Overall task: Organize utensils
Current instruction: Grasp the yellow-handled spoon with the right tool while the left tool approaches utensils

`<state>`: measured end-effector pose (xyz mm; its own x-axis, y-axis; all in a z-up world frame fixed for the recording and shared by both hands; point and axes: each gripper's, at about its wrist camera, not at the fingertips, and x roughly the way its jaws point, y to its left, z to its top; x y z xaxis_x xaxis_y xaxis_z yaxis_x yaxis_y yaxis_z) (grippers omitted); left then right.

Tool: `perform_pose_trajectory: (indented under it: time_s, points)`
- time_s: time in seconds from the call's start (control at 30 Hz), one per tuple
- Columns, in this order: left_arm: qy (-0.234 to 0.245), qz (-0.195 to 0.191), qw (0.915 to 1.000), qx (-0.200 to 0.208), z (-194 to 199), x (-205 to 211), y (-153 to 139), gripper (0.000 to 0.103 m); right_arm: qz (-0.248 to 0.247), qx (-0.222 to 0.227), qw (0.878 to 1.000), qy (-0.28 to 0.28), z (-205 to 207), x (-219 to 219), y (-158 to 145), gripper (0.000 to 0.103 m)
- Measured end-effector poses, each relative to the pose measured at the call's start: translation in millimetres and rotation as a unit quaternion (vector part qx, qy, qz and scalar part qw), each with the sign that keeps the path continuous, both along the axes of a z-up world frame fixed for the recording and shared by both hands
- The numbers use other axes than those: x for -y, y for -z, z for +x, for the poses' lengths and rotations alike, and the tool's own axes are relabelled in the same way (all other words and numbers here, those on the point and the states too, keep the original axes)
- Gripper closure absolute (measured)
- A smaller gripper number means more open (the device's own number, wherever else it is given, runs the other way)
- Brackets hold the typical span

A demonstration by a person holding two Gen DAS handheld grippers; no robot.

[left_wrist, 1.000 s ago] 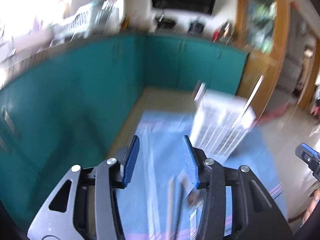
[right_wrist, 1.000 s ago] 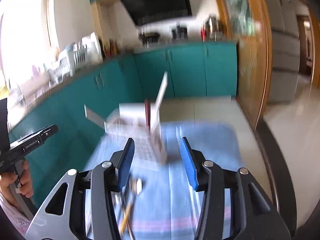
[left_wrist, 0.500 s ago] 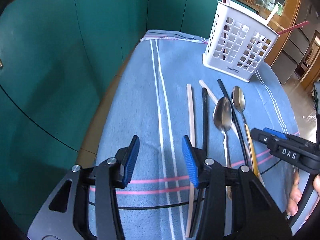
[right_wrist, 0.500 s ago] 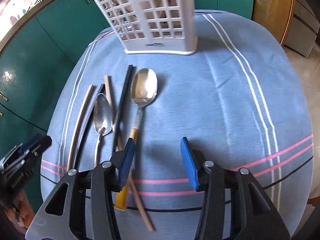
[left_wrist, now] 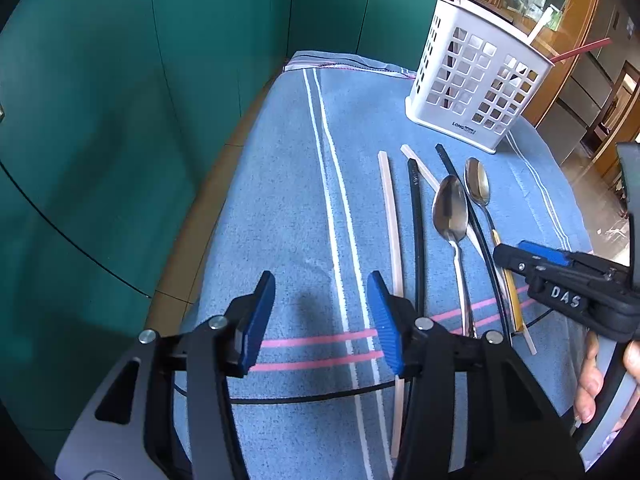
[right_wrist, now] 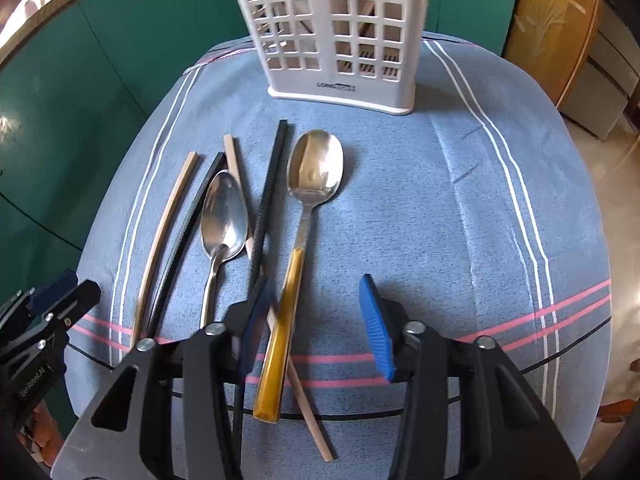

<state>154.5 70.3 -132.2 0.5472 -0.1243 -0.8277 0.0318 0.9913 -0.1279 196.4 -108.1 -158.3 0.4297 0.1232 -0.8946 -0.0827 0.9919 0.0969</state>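
Note:
A white slotted utensil holder (left_wrist: 476,88) (right_wrist: 340,32) stands at the far end of a blue striped cloth (left_wrist: 288,200) (right_wrist: 460,200), with red and pale sticks in it. Before it lie a yellow-handled spoon (right_wrist: 300,216) (left_wrist: 478,188), an all-steel spoon (right_wrist: 222,220) (left_wrist: 450,212), two black chopsticks (right_wrist: 270,196) (left_wrist: 416,216) and two beige chopsticks (right_wrist: 168,224) (left_wrist: 390,216). My left gripper (left_wrist: 322,312) is open and empty above the cloth, left of the utensils. My right gripper (right_wrist: 314,320) is open, its jaws straddling the yellow handle without touching it.
Teal cabinets (left_wrist: 120,80) run along the left and back. A wooden cabinet (right_wrist: 552,28) stands at the right. The cloth-covered table ends in rounded edges near both grippers. The right gripper (left_wrist: 560,276) shows at the right in the left wrist view.
Both grippers have come down from facing the room to hover low over the cloth. Since half a second ago, the right gripper has moved nearer the yellow-handled spoon.

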Motion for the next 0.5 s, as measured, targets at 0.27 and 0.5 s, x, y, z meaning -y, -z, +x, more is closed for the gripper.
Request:
perform_pose_trajectory:
  time_s: [0.27, 0.5]
  points:
    - [0.002, 0.003, 1.0000, -0.002, -4, 2, -1, 0.053, 0.004, 0.004, 1.000, 0.009, -4, 11, 5, 0.093]
    - [0.004, -0.002, 1.0000, -0.003, 1, 1, -2, 0.053, 0.003, 0.001, 1.000, 0.017, -31, 41, 3, 0.093]
